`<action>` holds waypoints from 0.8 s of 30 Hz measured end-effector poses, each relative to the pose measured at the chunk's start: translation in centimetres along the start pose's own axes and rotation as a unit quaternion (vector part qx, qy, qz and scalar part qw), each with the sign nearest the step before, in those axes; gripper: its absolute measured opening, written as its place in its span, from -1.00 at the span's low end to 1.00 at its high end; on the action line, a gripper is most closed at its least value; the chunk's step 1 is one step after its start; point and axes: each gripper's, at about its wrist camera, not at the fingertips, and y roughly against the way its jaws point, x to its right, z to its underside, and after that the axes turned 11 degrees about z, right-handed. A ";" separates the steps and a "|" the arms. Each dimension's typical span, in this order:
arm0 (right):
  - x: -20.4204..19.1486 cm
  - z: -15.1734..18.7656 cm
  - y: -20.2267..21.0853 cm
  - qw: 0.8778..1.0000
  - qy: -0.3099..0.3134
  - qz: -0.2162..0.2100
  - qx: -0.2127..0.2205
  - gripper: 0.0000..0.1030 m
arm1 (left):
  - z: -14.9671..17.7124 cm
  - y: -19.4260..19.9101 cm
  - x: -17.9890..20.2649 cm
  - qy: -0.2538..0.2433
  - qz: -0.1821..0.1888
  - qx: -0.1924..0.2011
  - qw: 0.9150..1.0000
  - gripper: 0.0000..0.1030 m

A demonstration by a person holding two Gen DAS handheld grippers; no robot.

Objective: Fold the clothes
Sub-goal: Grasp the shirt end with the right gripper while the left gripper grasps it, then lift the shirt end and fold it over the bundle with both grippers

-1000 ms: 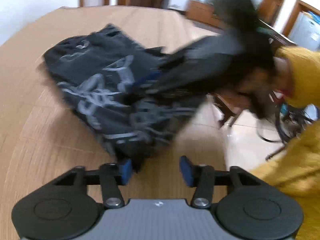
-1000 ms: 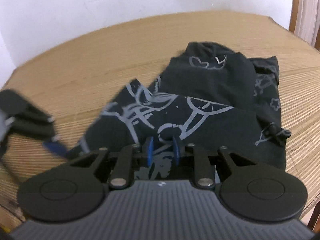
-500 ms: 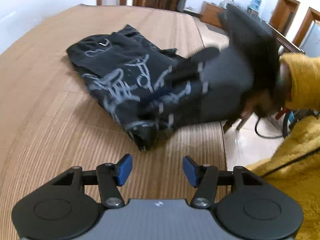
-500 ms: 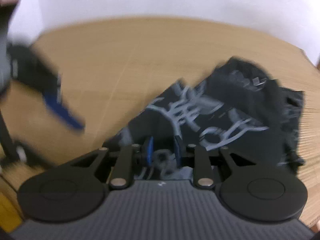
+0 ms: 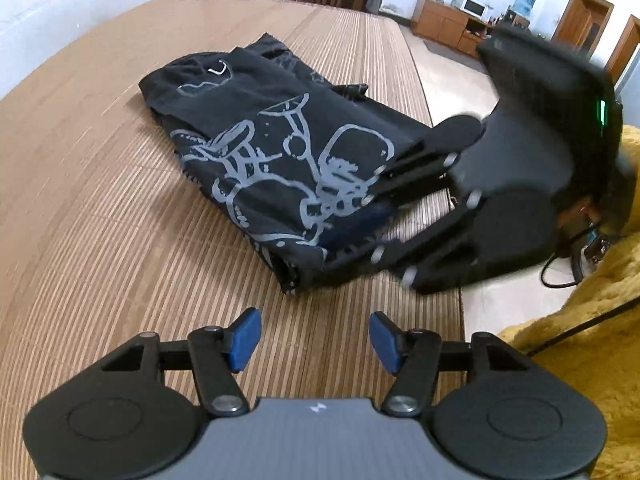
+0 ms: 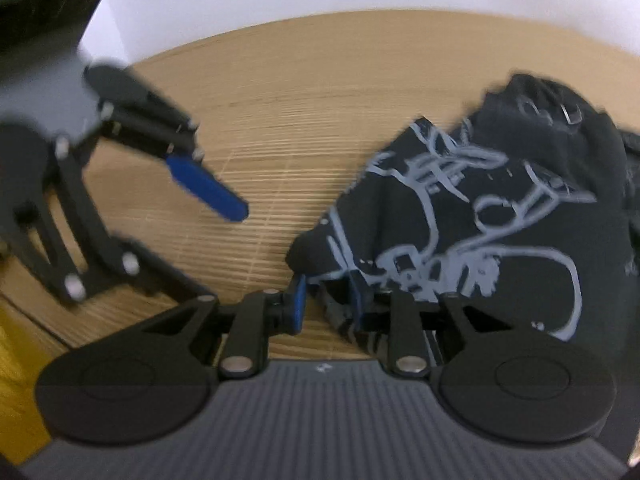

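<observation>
Even, bright indoor light is seen in both views, with white walls nearly washed out. Only a soft, faint shadow is cast beside the black printed garment (image 5: 280,152) on the ribbed, tan wooden desk (image 5: 100,208). Straight edges are bent by fisheye distortion, and the corners are darkened. The left wrist view is sharp apart from the blurred right tool (image 5: 360,220); the right wrist view is smeared by motion throughout.

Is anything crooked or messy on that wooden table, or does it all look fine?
Nothing is spilled or damaged. The black printed garment is only loosely folded and lies askew on the table, edges uneven, its near corner close to the table's edge. The right hand-held gripper pinches that corner; the left hand-held gripper is open.
</observation>
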 end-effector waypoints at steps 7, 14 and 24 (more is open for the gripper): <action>5.1 3.7 7.8 0.983 -0.088 0.144 0.076 0.39 | -0.7 -3.2 0.2 0.013 -0.041 0.011 0.999 0.21; 8.1 8.6 8.0 0.969 -0.125 0.212 0.028 0.37 | -0.9 -5.6 1.1 0.016 -0.082 0.035 0.996 0.28; 6.1 7.6 6.2 0.975 -0.077 0.197 0.064 -0.56 | -2.5 -3.3 0.9 0.069 -0.036 0.089 0.993 -0.44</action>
